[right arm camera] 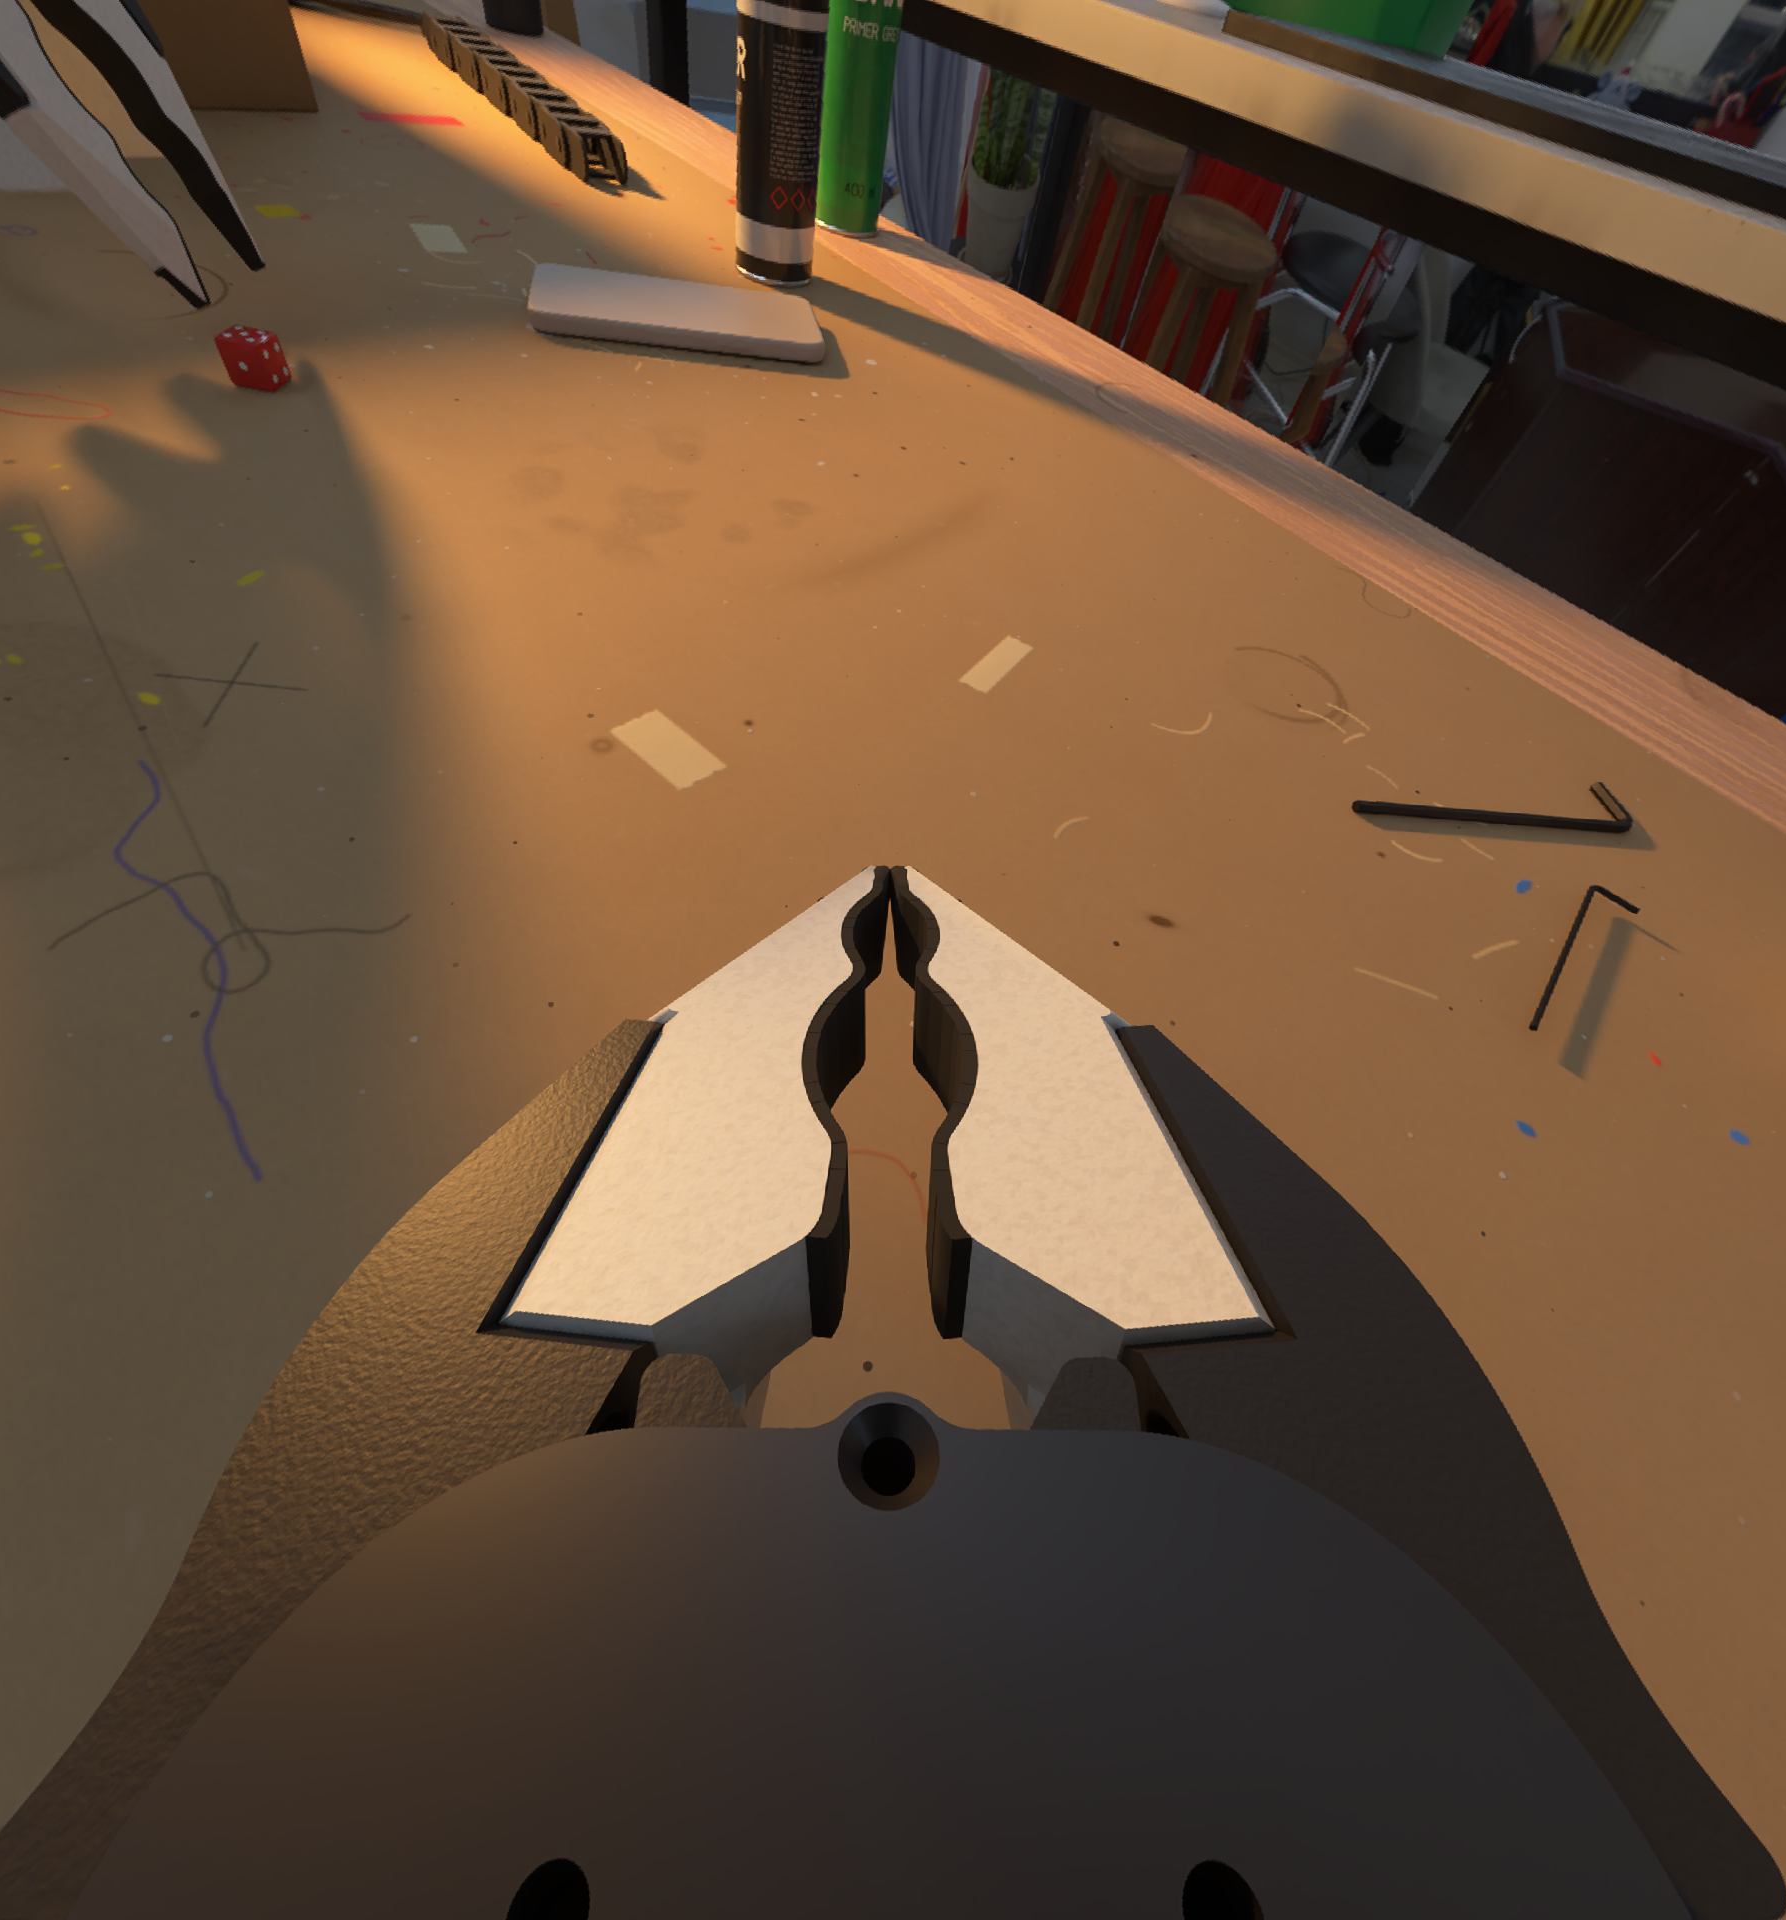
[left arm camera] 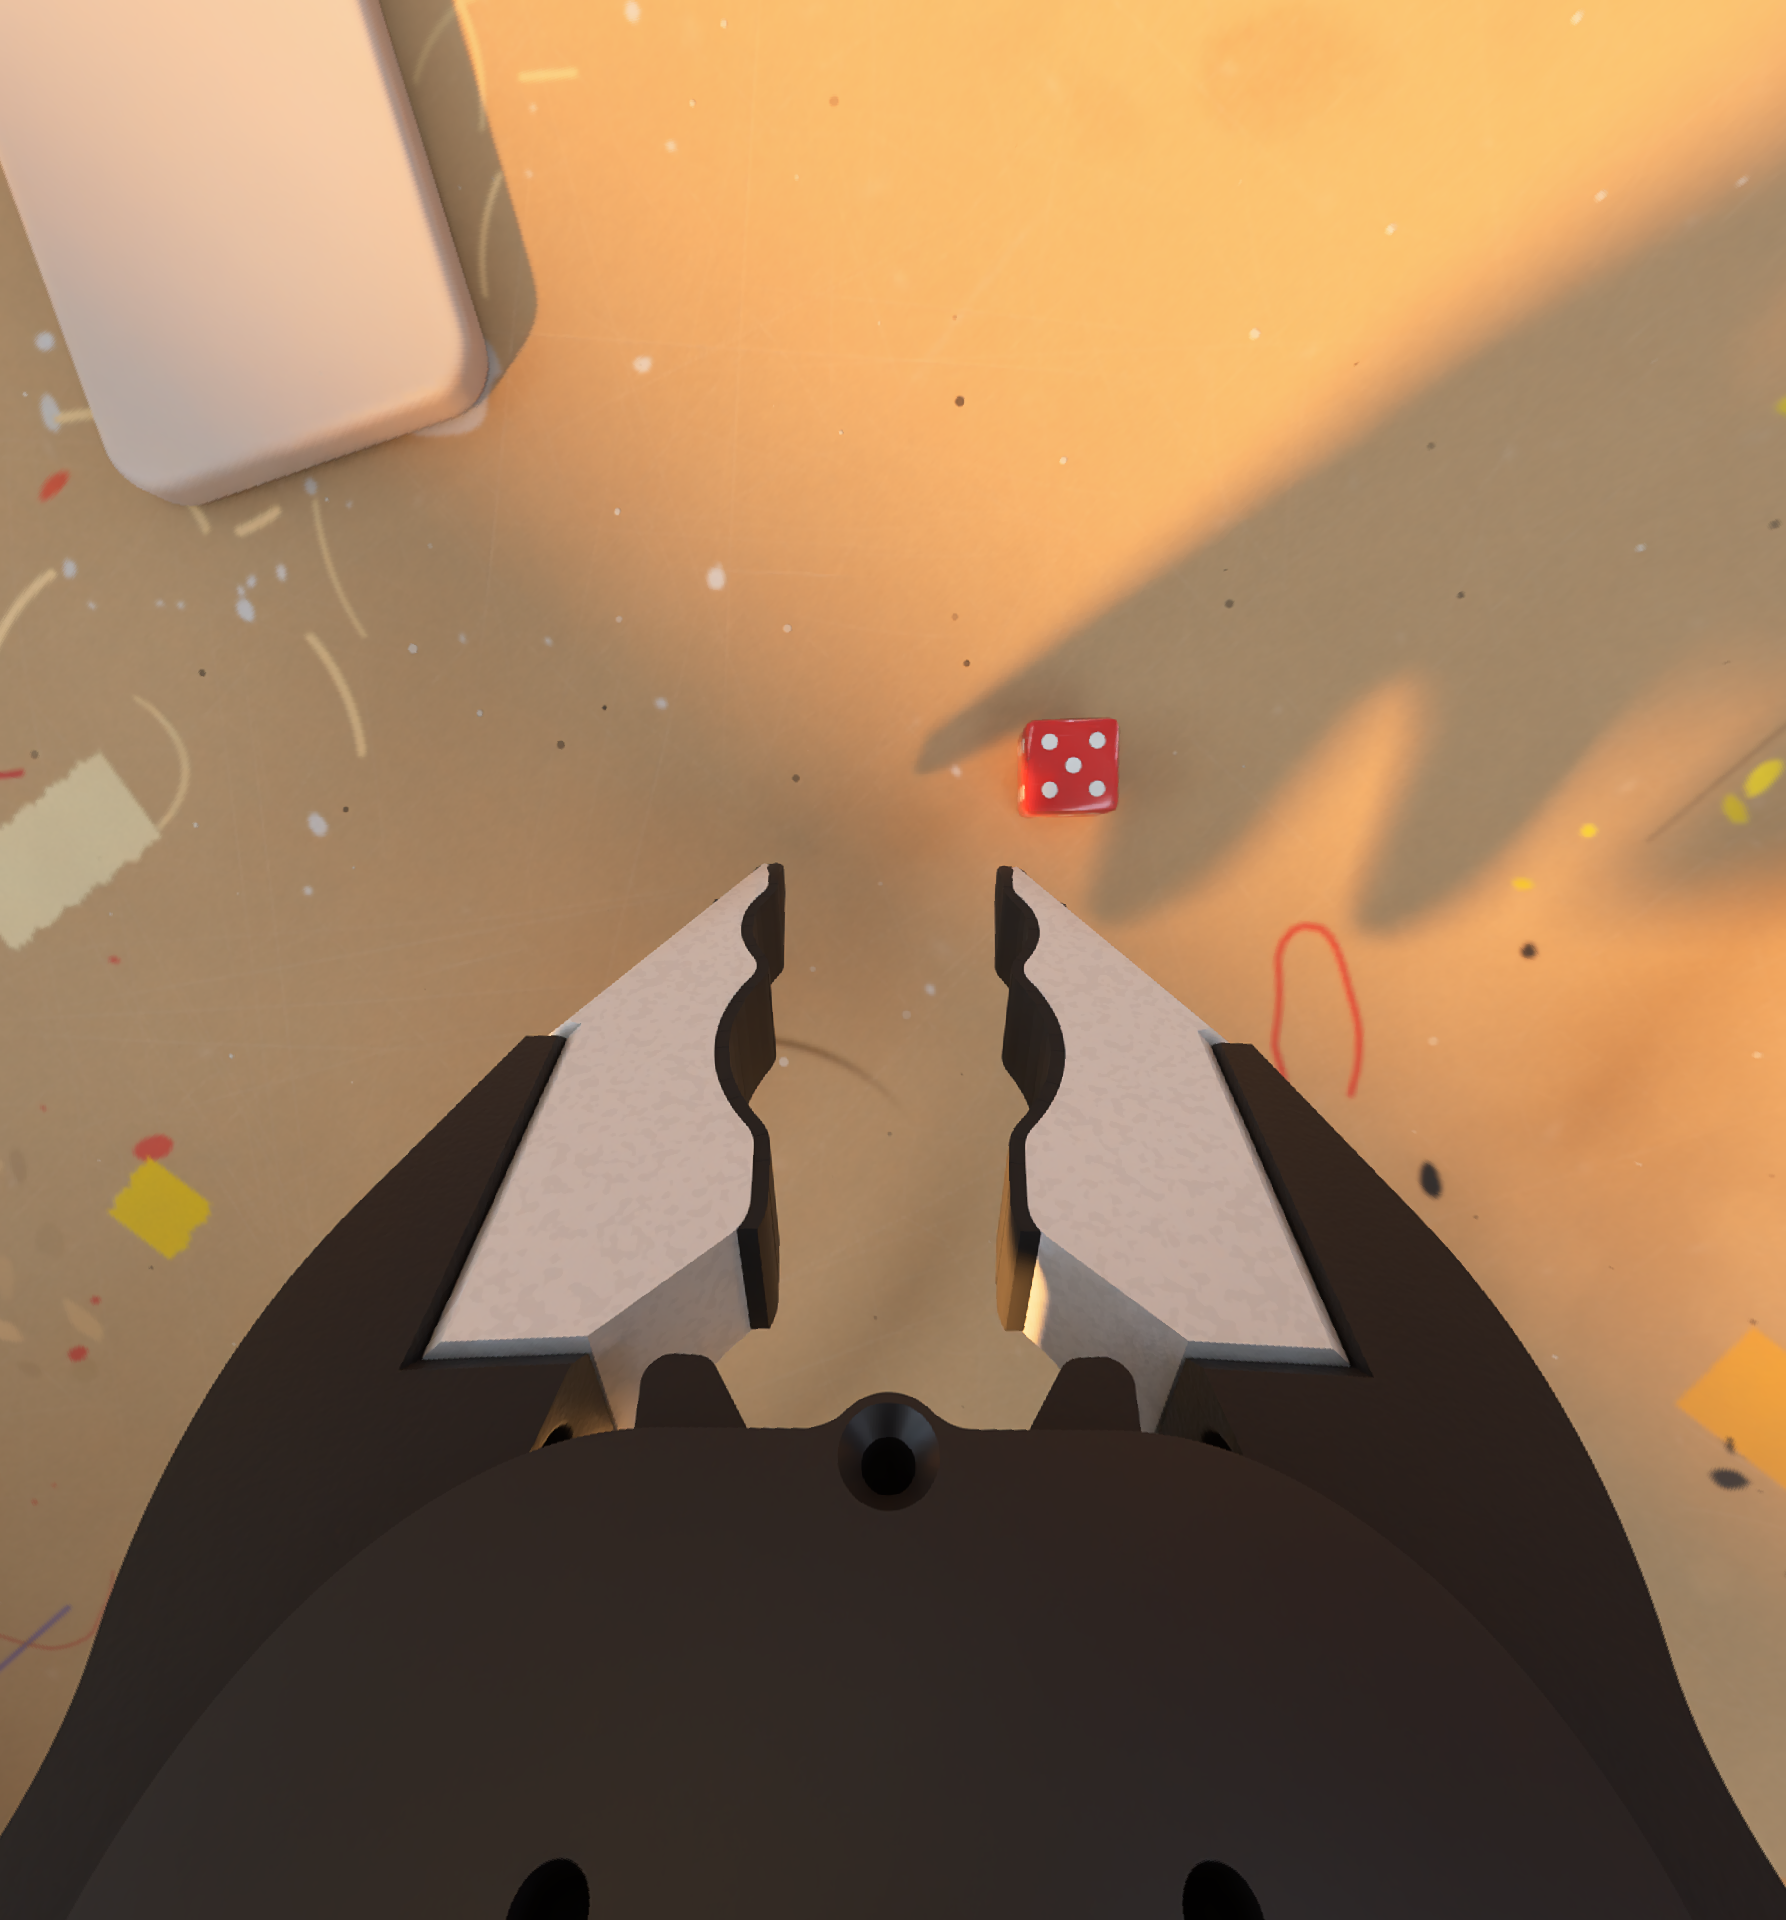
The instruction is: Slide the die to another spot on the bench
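Note:
A small red die (left arm camera: 1069, 766) with white pips sits on the tan bench (left arm camera: 972, 312). My left gripper (left arm camera: 889, 871) is open and empty, pointing down at the bench, with the die just beyond and right of its right fingertip, apart from it. In the right wrist view the die (right arm camera: 253, 358) lies far off at upper left, with the left gripper (right arm camera: 226, 283) hovering just behind it. My right gripper (right arm camera: 889, 871) is shut and empty, low over the bench (right arm camera: 764, 540), far from the die.
A flat pale block (left arm camera: 224, 229) lies beyond the die to the left; it also shows in the right wrist view (right arm camera: 676, 312). Two spray cans (right arm camera: 777, 145), a black cable chain (right arm camera: 530, 88), and two hex keys (right arm camera: 1491, 816) lie near the bench's far edge (right arm camera: 1388, 540).

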Controlling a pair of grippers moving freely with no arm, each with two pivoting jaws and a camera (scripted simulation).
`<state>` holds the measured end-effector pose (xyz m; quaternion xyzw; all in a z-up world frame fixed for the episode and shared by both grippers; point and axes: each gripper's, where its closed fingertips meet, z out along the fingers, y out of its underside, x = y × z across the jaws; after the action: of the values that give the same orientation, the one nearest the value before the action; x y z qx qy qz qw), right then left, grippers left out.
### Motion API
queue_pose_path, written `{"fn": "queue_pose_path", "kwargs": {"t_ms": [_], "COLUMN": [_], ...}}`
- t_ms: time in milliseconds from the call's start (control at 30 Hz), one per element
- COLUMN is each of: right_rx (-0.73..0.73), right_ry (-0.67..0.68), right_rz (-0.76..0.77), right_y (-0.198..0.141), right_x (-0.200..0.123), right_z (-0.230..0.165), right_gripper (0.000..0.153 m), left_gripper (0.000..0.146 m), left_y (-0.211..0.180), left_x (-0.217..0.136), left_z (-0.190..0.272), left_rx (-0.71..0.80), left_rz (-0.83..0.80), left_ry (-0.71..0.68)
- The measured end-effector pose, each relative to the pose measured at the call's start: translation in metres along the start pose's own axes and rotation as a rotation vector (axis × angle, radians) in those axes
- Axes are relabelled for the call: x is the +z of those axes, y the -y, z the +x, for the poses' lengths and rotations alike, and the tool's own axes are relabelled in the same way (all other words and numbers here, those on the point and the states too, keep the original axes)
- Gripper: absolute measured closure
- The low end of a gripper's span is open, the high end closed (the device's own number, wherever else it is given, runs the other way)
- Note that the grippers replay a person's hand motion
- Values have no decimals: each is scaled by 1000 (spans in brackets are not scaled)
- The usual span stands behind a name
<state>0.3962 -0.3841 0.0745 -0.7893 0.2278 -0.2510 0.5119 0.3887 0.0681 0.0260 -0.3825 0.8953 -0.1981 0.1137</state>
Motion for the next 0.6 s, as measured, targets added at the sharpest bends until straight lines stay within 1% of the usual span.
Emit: {"fn": "queue_pose_path", "kwargs": {"t_ms": [67, 167, 233, 300, 400, 433, 533, 600], "right_rx": [4, 7, 6, 4, -2, -4, -8, -7], "right_ry": [-4, -5, -3, 0, 5, 7, 9, 10], "right_rz": [2, 3, 1, 1, 0, -2, -6, -6], "right_y": [0, 0, 0, 0, 0, 0, 0, 0], "right_x": [-1, -1, -1, 0, 0, 0, 1, 1], "right_z": [1, 2, 1, 1, -1, -1, -2, -2], "right_gripper": [153, 153, 153, 153, 153, 153, 153, 153], "left_gripper": [104, 104, 106, 106, 106, 106, 104, 101], "left_y": [0, -3, -4, -5, -4, -3, -2, 3], "left_x": [6, 13, 13, 12, 11, 11, 12, 14], "left_z": [0, 8, 15, 20, 37, 40, 37, 38], "left_rx": [16, 20, 30, 52, 99, 107, 94, 58], "left_rz": [-10, -39, -35, -44, -39, -40, -48, -29], "left_ry": [1, -54, -95, -93, -144, -143, -81, -94]}}
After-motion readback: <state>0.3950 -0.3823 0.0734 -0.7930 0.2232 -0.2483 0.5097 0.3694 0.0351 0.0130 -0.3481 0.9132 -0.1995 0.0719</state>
